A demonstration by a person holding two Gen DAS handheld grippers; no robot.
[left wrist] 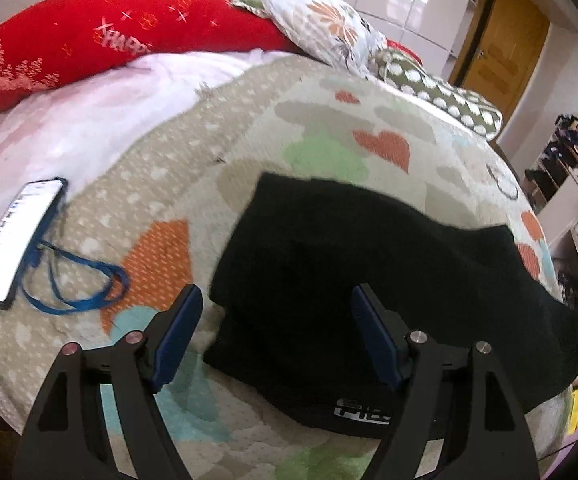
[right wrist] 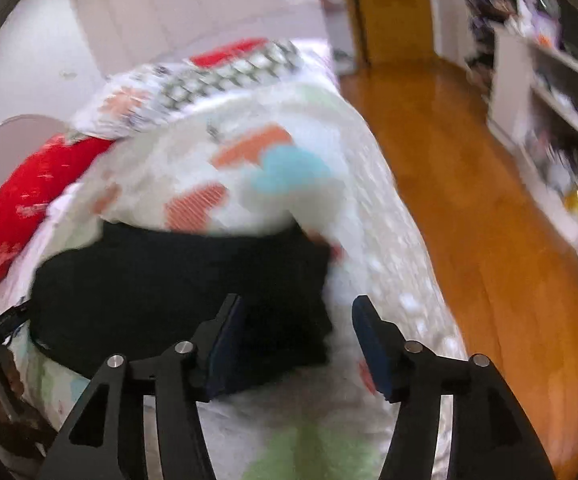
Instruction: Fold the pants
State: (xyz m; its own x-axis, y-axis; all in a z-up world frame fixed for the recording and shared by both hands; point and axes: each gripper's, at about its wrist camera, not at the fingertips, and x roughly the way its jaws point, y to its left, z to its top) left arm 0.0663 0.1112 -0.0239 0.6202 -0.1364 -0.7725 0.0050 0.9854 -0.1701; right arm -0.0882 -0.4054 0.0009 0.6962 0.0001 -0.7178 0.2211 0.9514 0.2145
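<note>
The black pants (left wrist: pixel 369 272) lie on a bed, on top of a quilt (left wrist: pixel 193 152) with hearts in orange, green and light blue. They are already folded into a compact, roughly rectangular bundle, and a small white logo (left wrist: pixel 363 408) shows at the near edge. In the left wrist view the left gripper (left wrist: pixel 275 328) hangs over the near left part of the pants; its jaws stand wide apart and nothing is between the blue pads (left wrist: pixel 177 336), which do not touch the cloth. In the right wrist view, which is blurred, the right gripper (right wrist: pixel 297 340) is over the near right corner of the pants (right wrist: pixel 177 292); its jaws are also apart and hold nothing, the left pad in front of the black cloth and the right pad in front of the quilt (right wrist: pixel 389 248). To the left on the quilt lies a smartphone (left wrist: pixel 17 240) with a lit screen, and a blue lanyard (left wrist: pixel 77 280) runs from it. At the far end of the bed there are a red pillow (left wrist: pixel 89 40), a floral pillow (left wrist: pixel 321 28) and a dotted green pillow (left wrist: pixel 441 96). To the right of the bed there is a wooden floor (right wrist: pixel 469 200), and a wooden door (left wrist: pixel 497 40) stands at the far right.
</note>
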